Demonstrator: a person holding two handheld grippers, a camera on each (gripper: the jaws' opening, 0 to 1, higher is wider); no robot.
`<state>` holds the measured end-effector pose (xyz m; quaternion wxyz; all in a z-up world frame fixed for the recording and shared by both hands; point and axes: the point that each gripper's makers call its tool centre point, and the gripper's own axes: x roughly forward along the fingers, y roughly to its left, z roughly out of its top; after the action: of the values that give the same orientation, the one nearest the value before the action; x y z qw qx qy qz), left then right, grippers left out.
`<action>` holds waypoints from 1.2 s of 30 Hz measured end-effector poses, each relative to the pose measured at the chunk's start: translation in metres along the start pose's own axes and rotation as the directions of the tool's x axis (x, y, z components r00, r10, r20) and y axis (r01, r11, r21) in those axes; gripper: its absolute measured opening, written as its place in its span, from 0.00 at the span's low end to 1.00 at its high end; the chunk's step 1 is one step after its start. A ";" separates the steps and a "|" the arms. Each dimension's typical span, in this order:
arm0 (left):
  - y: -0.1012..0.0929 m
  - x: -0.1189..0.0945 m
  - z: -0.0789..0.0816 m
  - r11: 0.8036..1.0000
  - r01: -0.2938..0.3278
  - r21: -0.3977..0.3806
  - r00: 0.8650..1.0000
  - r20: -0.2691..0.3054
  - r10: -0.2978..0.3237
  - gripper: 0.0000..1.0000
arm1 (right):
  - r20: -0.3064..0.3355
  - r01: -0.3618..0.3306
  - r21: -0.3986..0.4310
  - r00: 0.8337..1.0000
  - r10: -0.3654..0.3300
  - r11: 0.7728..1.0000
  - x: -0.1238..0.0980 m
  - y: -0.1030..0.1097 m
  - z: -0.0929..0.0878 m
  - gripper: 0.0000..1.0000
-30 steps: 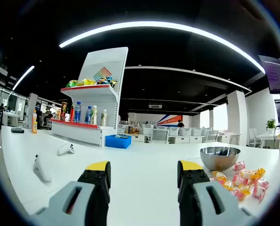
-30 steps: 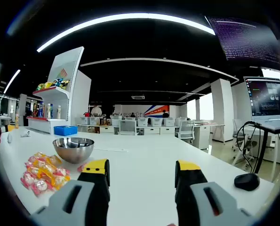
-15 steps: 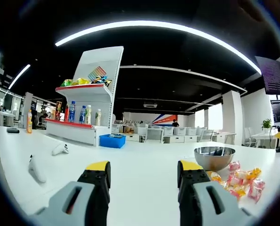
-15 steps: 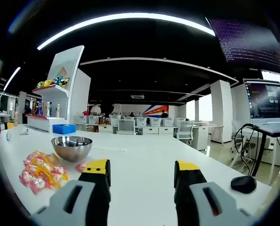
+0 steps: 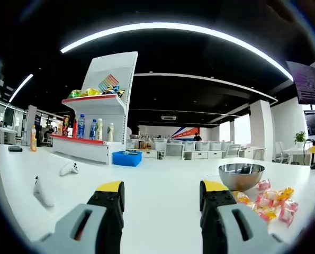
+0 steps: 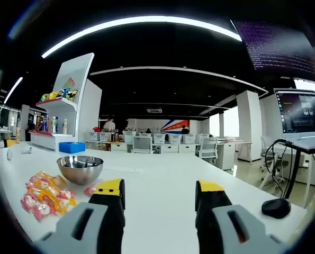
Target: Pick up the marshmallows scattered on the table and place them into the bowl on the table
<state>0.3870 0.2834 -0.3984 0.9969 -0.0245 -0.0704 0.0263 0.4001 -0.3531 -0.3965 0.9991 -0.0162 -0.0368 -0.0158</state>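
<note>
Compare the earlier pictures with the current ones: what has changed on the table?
Nothing moved; only the views shifted slightly with the hands. The shiny metal bowl and the pile of wrapped pink and yellow marshmallows beside it lie untouched, and both grippers, left gripper and right gripper, stay open, holding nothing.

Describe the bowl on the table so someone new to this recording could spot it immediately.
Start from the long white table. In the right gripper view, a heap of marshmallows in pink and yellow wrappers lies on its left side. The bowl sits just behind that heap: round, shiny bare metal, the one reflective thing beside the wrappers.
</note>
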 end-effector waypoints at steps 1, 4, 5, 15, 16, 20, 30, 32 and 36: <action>0.000 0.000 0.000 1.000 0.000 0.003 1.000 -0.002 0.000 0.58 | -0.001 -0.001 0.000 1.000 0.001 1.000 0.000 0.000 -0.001 0.53; 0.002 -0.002 0.001 1.000 0.000 0.006 1.000 -0.004 0.000 0.58 | 0.003 0.003 0.010 1.000 -0.003 1.000 0.000 -0.001 -0.002 0.53; 0.002 -0.002 0.001 1.000 0.002 0.005 1.000 -0.005 -0.002 0.58 | 0.006 0.005 0.014 1.000 -0.005 1.000 -0.001 -0.001 -0.002 0.53; 0.012 -0.007 0.001 1.000 0.015 0.001 0.999 -0.037 -0.015 0.58 | 0.007 0.014 0.032 1.000 -0.014 0.999 0.002 -0.002 -0.009 0.52; 0.010 -0.008 0.002 1.000 0.028 -0.004 0.999 -0.035 -0.028 0.58 | 0.010 0.012 0.039 1.000 -0.013 0.999 0.003 -0.002 -0.009 0.52; -0.011 -0.011 0.005 0.985 0.163 -0.059 0.986 -0.021 -0.165 0.58 | 0.019 0.008 0.058 1.000 -0.009 0.998 0.004 0.002 -0.009 0.52; -0.009 -0.017 0.017 0.977 0.204 -0.057 0.979 0.000 -0.205 0.58 | 0.036 -0.004 0.060 0.999 0.002 0.998 0.006 0.007 -0.001 0.52; -0.011 -0.018 0.017 0.974 0.223 -0.036 0.975 -0.006 -0.223 0.58 | 0.039 -0.009 0.058 0.999 0.007 0.998 0.007 0.008 0.000 0.52; -0.016 -0.024 0.015 0.955 0.285 0.076 0.958 -0.022 -0.284 0.58 | 0.055 -0.016 0.077 0.998 0.012 0.997 0.007 0.011 0.003 0.52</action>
<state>0.3616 0.2672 -0.3857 0.9908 0.0250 -0.0667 -0.1150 0.4070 -0.3421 -0.3936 0.9976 0.0219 -0.0646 -0.0071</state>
